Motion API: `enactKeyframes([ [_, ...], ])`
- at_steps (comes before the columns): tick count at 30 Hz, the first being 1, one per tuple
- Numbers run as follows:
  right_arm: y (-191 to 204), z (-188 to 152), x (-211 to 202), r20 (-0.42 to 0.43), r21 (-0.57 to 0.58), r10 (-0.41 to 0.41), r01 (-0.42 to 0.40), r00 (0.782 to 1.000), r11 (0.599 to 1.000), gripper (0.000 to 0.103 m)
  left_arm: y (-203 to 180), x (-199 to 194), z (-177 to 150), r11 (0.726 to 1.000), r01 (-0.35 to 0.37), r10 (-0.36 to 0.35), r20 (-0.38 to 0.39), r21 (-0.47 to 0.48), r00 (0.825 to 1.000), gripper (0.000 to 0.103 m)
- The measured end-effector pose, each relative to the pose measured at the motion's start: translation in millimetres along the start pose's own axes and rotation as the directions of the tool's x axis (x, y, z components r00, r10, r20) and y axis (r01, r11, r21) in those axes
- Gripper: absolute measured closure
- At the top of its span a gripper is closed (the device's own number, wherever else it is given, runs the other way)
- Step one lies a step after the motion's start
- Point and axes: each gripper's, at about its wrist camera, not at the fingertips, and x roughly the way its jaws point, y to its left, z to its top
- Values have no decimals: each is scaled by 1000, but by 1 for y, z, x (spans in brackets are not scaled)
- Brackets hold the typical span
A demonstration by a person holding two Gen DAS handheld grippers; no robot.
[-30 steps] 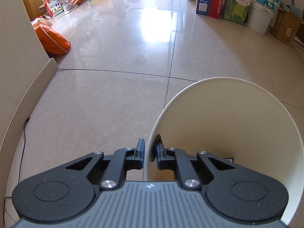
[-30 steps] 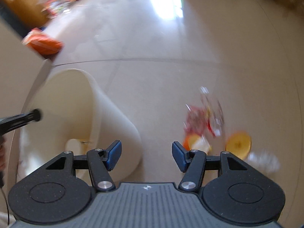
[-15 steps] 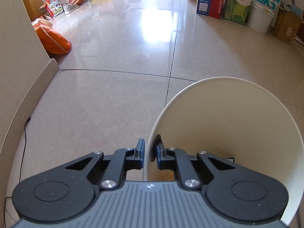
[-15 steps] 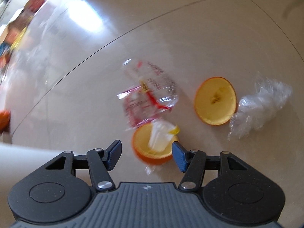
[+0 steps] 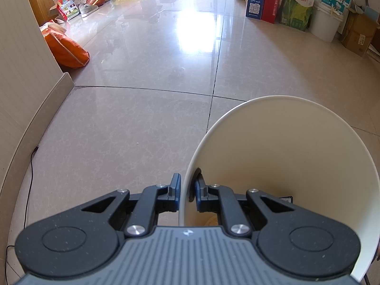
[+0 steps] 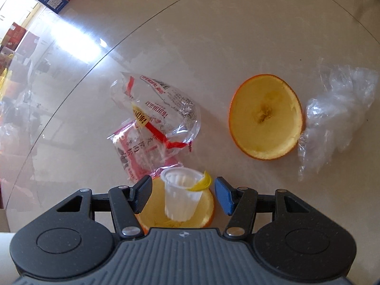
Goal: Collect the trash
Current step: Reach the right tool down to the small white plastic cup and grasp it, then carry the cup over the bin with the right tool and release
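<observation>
My left gripper (image 5: 187,191) is shut on the rim of a cream-white bin (image 5: 296,156), tilted with its mouth facing the camera. My right gripper (image 6: 182,191) hangs open over trash on the tiled floor. Between its fingers stands a small clear plastic cup (image 6: 181,196) with a yellow peeled lid, resting in an orange peel half (image 6: 206,213); the pads do not touch it. Just beyond lies a crumpled clear wrapper with red print (image 6: 154,123). A second orange peel half (image 6: 266,116) lies to the right, with crumpled clear plastic film (image 6: 337,111) beside it.
An orange bag (image 5: 66,47) lies by the wall on the left. Boxes (image 5: 280,0), a white bucket (image 5: 324,23) and cardboard line the far right side. A thin black cable (image 5: 29,178) runs along the skirting. A pale edge of the bin (image 6: 6,239) shows at lower left.
My right gripper has dropped down and rolled, leaving the bin out of view and closing in on the trash until the small cup sits between its fingers. The left gripper and bin stayed still.
</observation>
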Motion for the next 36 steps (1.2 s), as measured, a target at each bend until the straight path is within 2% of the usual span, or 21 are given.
enactKeyframes([
  [3,2,3,5,-1,-10,-18,18,1000,1000,40,0,0,0,1000,1,-1,0,-2,1000,92],
  [5,4,4,6,-3,-30,-23,23,1000,999,52,0,0,0,1000,1,-1,0,-3,1000,92],
  [7,6,5,5,-6,-57,-25,25,1000,998,54,0,0,0,1000,1,-1,0,-4,1000,92],
  [14,14,10,-7,-2,-152,-40,40,999,988,54,1,2,0,1000,4,-4,-1,-9,1000,92],
  [22,33,14,-45,-1,-313,-27,25,1000,949,54,1,2,-1,1000,3,-3,-1,-13,1000,92],
  [25,44,13,-73,4,-388,-17,17,1000,921,54,1,2,-2,1000,2,-2,-1,-9,1000,92],
  [29,56,10,-119,0,-510,21,-18,1000,860,54,1,2,-2,1000,1,-1,-1,-8,1000,92],
  [34,87,-4,-184,-36,-636,113,-110,993,764,54,0,1,-3,1000,-2,2,0,-4,1000,92],
  [36,105,-12,-213,-57,-690,169,-161,984,706,54,-1,1,-3,1000,-4,4,-1,-7,1000,92],
])
